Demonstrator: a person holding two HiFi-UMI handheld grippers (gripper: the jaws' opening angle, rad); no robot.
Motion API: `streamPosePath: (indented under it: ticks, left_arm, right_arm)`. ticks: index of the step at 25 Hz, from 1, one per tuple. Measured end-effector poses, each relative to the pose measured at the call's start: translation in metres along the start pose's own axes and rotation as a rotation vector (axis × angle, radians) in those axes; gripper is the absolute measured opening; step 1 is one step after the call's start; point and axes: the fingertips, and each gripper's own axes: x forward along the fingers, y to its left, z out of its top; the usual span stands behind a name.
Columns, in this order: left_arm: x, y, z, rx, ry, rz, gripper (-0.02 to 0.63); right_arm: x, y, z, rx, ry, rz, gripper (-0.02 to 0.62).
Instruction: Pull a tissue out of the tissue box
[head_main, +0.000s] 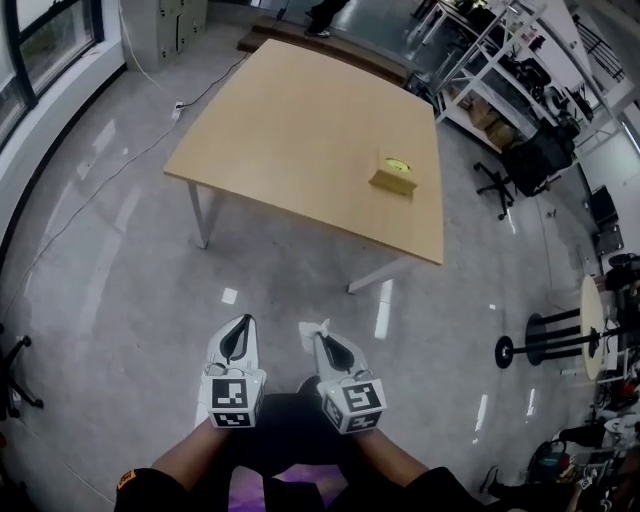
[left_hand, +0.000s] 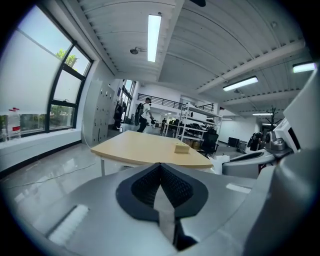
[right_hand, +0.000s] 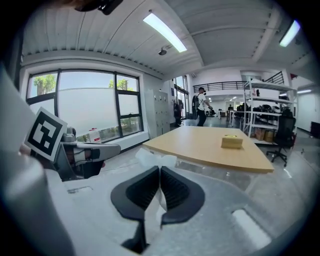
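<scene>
The yellow tissue box (head_main: 393, 175) stands near the right edge of the wooden table (head_main: 300, 130), well ahead of both grippers; it also shows as the small box (left_hand: 181, 147) in the left gripper view and the box (right_hand: 231, 141) in the right gripper view. My right gripper (head_main: 322, 335) is shut on a white tissue (head_main: 314, 329), which puffs out past its tips as a crumpled tuft (right_hand: 156, 159). My left gripper (head_main: 240, 322) hangs beside it with its jaws shut and nothing in them (left_hand: 160, 166). Both are held low over the floor, short of the table.
Shelving racks (head_main: 500, 70) and office chairs (head_main: 500, 185) stand right of the table. A round stand (head_main: 545, 340) is on the floor at right. Windows (head_main: 40, 40) line the left wall. A person (left_hand: 145, 114) walks far behind the table.
</scene>
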Motion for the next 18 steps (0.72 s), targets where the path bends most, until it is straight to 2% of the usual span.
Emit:
streamPosePath:
  ticks: [9, 14, 18]
  left_arm:
    - [0.018, -0.055, -0.009, 0.082, 0.046, -0.186, 0.018]
    - [0.018, -0.072, -0.008, 0.132, 0.047, -0.220, 0.018]
    - [0.016, -0.083, -0.007, 0.135, 0.047, -0.233, 0.018]
  right_arm:
    - [-0.040, -0.029, -0.026, 0.080, -0.040, -0.174, 0.000]
    - [-0.059, -0.043, -0.029, 0.106, -0.065, -0.234, -0.003]
    - [-0.066, -0.052, -0.028, 0.116, -0.077, -0.254, -0.003]
